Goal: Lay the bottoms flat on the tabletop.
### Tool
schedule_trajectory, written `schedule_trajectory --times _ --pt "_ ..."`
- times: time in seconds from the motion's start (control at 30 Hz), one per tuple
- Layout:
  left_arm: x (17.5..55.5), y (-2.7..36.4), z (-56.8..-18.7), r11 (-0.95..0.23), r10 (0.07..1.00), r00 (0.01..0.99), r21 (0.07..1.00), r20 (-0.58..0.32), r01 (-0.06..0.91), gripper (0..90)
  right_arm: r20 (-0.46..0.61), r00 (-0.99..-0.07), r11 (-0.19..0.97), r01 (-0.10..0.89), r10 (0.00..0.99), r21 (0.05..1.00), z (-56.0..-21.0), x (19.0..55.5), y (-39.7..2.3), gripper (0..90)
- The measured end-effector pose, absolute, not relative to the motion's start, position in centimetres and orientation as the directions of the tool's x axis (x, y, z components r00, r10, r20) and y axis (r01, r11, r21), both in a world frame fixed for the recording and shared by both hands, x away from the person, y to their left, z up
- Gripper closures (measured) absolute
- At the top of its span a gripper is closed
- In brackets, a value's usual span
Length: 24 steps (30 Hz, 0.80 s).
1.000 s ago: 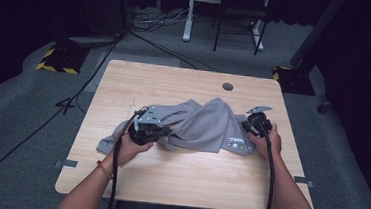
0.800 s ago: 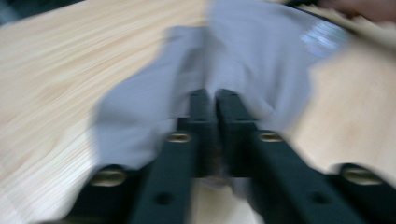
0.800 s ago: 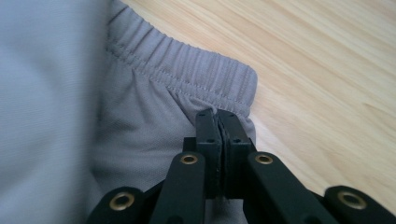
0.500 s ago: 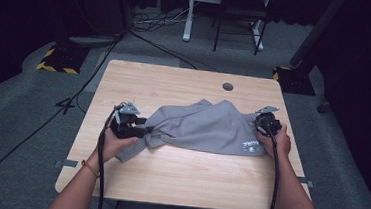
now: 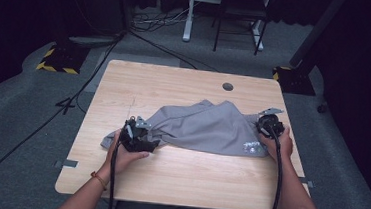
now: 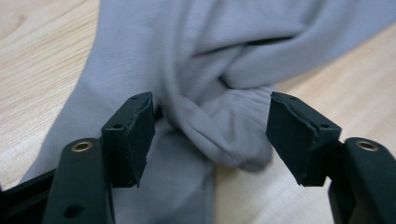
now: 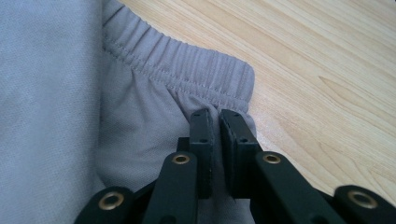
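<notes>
I count one grey garment (image 5: 206,129) spread across the middle of the table (image 5: 185,84). My left gripper (image 5: 138,142), at the garment's left end, has just been opening; its jaws stand apart around a bunched fold. My right gripper (image 5: 267,125) is clamped on the elastic waistband at the garment's right end. A pale print near there is unreadable.

Plain grey garment (image 5: 206,129); pale wood-grain table (image 5: 175,86).

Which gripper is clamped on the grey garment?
The right gripper, jaws pinched on the grey garment's elastic waistband. The left gripper has just been opening, cloth loose between its jaws.
</notes>
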<state>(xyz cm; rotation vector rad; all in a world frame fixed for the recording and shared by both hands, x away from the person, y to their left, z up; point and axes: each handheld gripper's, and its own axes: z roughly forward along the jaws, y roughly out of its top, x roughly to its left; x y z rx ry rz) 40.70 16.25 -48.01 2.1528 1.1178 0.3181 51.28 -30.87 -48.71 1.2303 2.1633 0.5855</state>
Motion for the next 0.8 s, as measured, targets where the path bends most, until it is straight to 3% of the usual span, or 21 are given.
schedule_trajectory --times 0.07,0.13,0.23,0.3,0.53,0.67,0.8 --pt "41.3 16.3 -48.5 -0.387 0.815 0.572 0.65 -0.09 0.654 39.1 -0.263 -0.413 0.481 0.619 0.872 0.621 -48.7 51.2 -30.9 83.3" --pt "41.4 16.1 -48.8 -0.415 0.78 0.617 0.651 -0.104 0.636 50.1 -0.262 -0.414 0.48 0.617 0.872 0.623 -48.7 51.2 -31.0 83.6" --pt "41.1 16.0 -48.3 -0.473 0.749 0.66 0.655 -0.052 0.589 75.7 -0.269 -0.416 0.487 0.615 0.869 0.621 -48.7 51.1 -31.1 84.7" --pt "40.9 16.6 -47.5 -0.478 0.717 0.694 0.675 -0.071 0.562 84.8 -0.278 -0.41 0.488 0.616 0.869 0.618 -48.8 51.1 -31.2 86.6" --pt "40.6 21.2 -42.3 -0.398 0.719 0.69 0.766 -0.08 0.504 86.2 -0.293 -0.364 0.466 0.643 0.884 0.608 -48.8 51.3 -32.7 88.9" --pt "41.6 23.7 -40.7 -0.355 0.799 0.6 0.777 -0.037 0.52 85.2 -0.306 -0.336 0.454 0.656 0.891 0.603 -48.8 51.4 -33.8 89.0" --pt "43.3 25.4 -41.2 -0.289 0.887 0.461 0.749 -0.025 0.596 73.2 -0.311 -0.315 0.442 0.663 0.897 0.604 -48.8 51.5 -34.5 89.0"
